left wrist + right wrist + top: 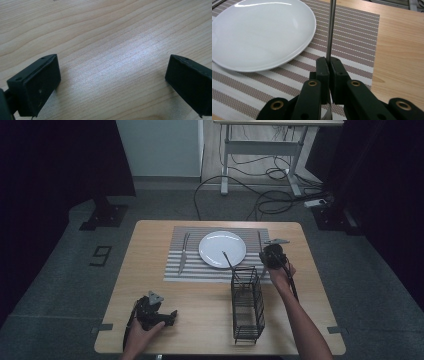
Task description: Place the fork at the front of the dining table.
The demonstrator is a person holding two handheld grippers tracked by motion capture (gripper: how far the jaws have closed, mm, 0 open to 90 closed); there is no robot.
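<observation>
Looking at the right gripper view, I had the right gripper [328, 65] clamped on the knife [331, 27], its handle running toward the frame's top, just right of the plate [262, 32], while the left gripper [112, 82] sat wide open.

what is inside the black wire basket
One utensil stands in the wire basket, its thin handle leaning out over the plate. Its lower end is hidden behind the wires, so I cannot tell its type. Through the mesh of the basket's other parts, just tabletop shows.
</observation>
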